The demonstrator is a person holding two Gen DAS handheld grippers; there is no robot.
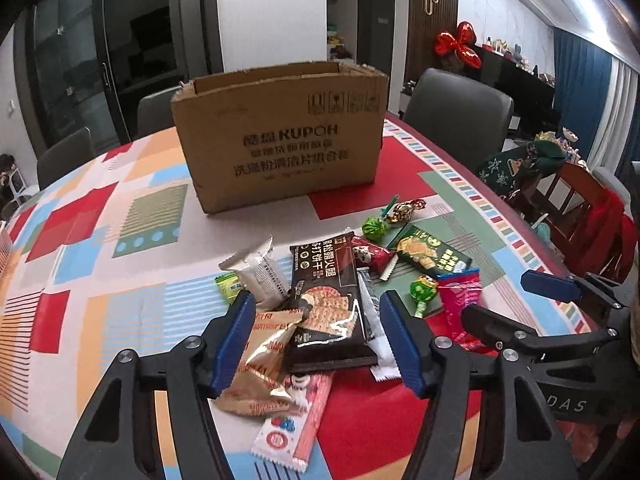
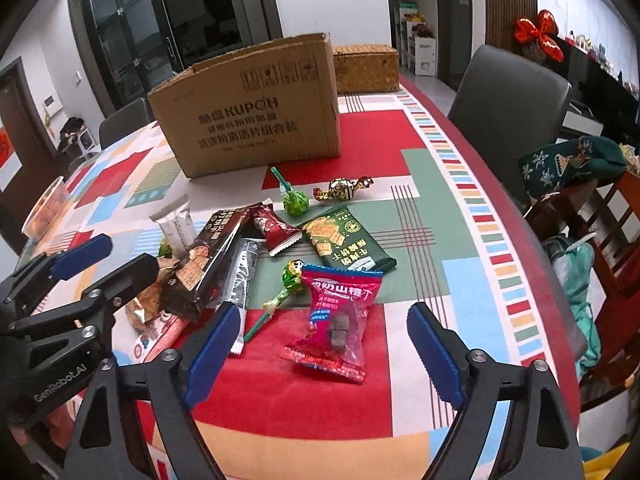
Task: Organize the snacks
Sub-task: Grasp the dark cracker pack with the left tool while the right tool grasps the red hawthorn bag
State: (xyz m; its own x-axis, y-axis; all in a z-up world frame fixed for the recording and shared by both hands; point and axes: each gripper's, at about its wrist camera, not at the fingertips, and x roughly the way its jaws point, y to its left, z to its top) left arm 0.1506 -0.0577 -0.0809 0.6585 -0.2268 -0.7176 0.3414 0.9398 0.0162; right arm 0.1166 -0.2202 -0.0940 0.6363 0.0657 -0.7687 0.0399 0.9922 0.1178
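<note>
- Snacks lie in a loose heap on a table [image 2: 440,240] covered with a cloth of red, green, blue and orange blocks, in front of an open cardboard box [image 1: 280,136] printed KUPOH.
- Left gripper [image 1: 318,334], blue-padded jaws parted, straddles a dark brown cracker packet [image 1: 326,300] showing square crackers; the pads stand just off its long edges and clamp nothing.
- Beside that packet's left edge sits a shiny gold-and-orange pouch [image 1: 264,356], crumpled, with a white-and-red sachet [image 1: 292,428] below it.
- Behind the left finger [image 1: 234,336] are a white wrapper [image 1: 262,272] and a small green sweet [image 1: 227,285].
- Right gripper [image 2: 320,352], jaws spread wide, frames a bright pink bag [image 2: 340,320] with a blue top seam and dark cubes visible through a clear window; neither pad touches it.
- Just left of the pink bag lies a green-wrapped lollipop [image 2: 294,274] with a green stick.
- Farther out: a dark green cracker packet [image 2: 346,244], a red wrapper [image 2: 276,228], a silver-and-black sachet [image 2: 242,276], a second green lollipop [image 2: 295,203] and a gold-foil candy [image 2: 342,191] nearest the box.
- Behind the box stands a woven basket [image 2: 366,68]; grey chairs [image 2: 508,96] ring the table.
</note>
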